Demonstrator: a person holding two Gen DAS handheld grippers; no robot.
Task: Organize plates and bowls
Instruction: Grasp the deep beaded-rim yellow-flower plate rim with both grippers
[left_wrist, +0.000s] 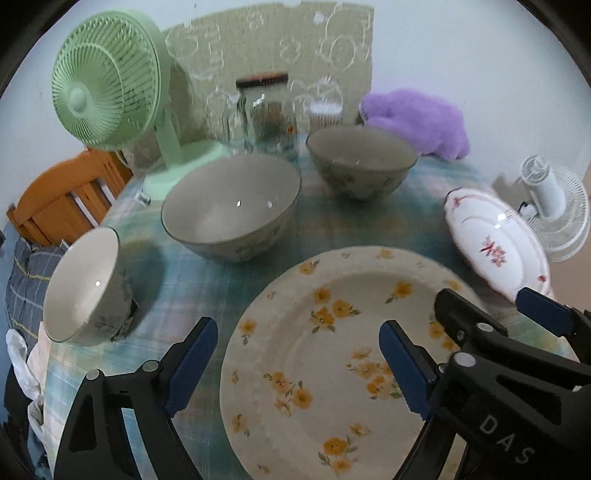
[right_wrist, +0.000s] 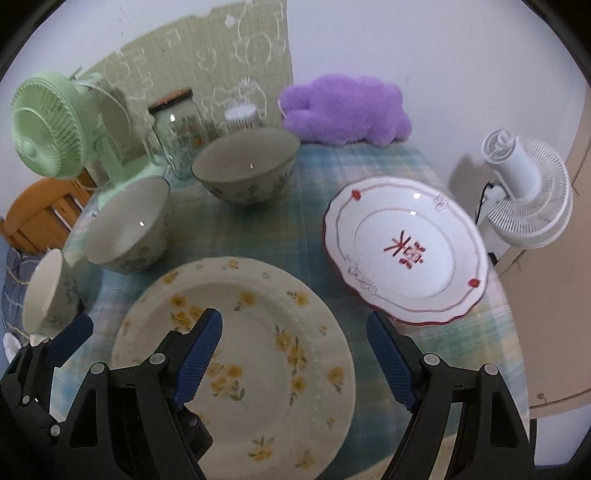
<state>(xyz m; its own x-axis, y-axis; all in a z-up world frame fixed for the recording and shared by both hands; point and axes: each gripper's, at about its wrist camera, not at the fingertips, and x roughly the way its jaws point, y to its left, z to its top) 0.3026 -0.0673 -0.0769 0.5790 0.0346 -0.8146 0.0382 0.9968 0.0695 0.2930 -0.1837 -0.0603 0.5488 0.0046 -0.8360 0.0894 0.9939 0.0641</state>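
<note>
A cream plate with yellow flowers (left_wrist: 314, 398) (right_wrist: 258, 332) lies at the near side of the table. A white plate with red characters (left_wrist: 495, 243) (right_wrist: 406, 247) lies to its right. Three grey-rimmed bowls stand behind and to the left: a big one (left_wrist: 229, 210) (right_wrist: 129, 225), a far one (left_wrist: 362, 162) (right_wrist: 247, 166) and a small one (left_wrist: 85, 288) (right_wrist: 48, 291). My left gripper (left_wrist: 299, 369) hangs open over the flowered plate's left rim, holding nothing. My right gripper (right_wrist: 295, 365) hangs open over that plate's right part, also holding nothing. Its fingers (left_wrist: 539, 310) show in the left wrist view.
At the back stand a green fan (left_wrist: 107, 81) (right_wrist: 48, 129), a glass jar (left_wrist: 266, 110) (right_wrist: 181, 125) and a purple plush (left_wrist: 417, 118) (right_wrist: 343, 110). A white fan (left_wrist: 554, 206) (right_wrist: 524, 195) stands off the table's right edge. A wooden chair (left_wrist: 62, 195) is at the left.
</note>
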